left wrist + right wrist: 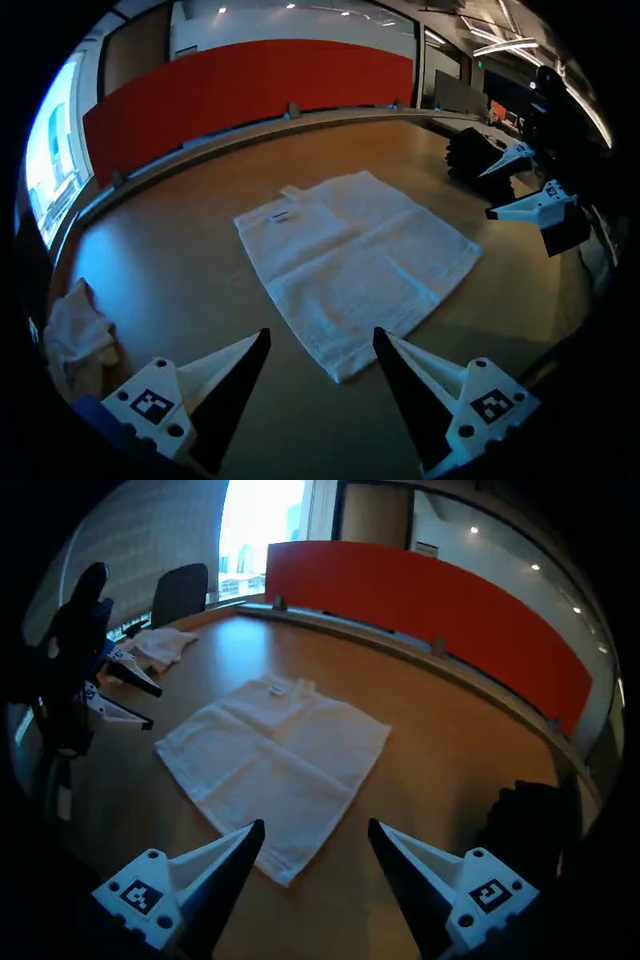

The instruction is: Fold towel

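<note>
Left tool (320, 331) hovers with its 2 fingers apart, gripping nothing; my right tool (316, 822) is likewise spread and empty. Between them the white towel (356, 256) lies spread flat on the wooden worktop (184, 256), set diagonally, with 1 corner pointing at each tool. It looks nearly square (I cannot tell its long axis for sure). Its small tag (280, 215) sits near a far edge. A crumpled cloth (76, 336) lies well apart.
</note>
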Demonstrator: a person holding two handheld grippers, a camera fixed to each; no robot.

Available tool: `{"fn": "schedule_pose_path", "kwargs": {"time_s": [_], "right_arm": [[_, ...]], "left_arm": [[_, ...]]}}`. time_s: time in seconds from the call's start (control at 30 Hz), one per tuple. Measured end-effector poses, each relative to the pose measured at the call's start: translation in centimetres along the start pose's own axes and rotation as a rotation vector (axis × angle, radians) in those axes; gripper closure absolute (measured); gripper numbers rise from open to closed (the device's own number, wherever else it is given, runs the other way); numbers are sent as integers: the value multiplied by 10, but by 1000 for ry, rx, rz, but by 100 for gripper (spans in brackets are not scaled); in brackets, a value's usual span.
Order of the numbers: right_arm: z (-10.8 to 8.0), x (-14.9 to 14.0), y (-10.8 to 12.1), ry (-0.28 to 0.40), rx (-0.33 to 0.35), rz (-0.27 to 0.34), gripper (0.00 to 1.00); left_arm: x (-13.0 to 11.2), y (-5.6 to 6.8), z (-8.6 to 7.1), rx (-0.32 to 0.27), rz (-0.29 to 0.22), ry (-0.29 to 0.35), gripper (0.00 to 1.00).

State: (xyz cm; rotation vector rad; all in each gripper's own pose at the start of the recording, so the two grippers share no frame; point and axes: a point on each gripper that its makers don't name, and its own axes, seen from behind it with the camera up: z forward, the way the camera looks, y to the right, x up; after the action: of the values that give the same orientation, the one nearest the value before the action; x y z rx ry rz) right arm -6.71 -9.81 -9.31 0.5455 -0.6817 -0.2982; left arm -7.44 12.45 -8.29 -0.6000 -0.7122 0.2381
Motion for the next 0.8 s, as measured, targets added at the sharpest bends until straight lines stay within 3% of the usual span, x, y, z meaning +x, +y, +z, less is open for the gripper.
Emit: {"fn": "schedule_pose_path", "kwargs": {"time_s": [0.37, 0.8], "right_arm": [[13, -43, -14, -86, 29, -6, 0], [21, -61, -21, -121, 51, -4, 5]], "left_arm": [[-32, 13, 12, -32, 1, -82, 5], [-47, 18, 21, -40, -4, -122, 5]]}}
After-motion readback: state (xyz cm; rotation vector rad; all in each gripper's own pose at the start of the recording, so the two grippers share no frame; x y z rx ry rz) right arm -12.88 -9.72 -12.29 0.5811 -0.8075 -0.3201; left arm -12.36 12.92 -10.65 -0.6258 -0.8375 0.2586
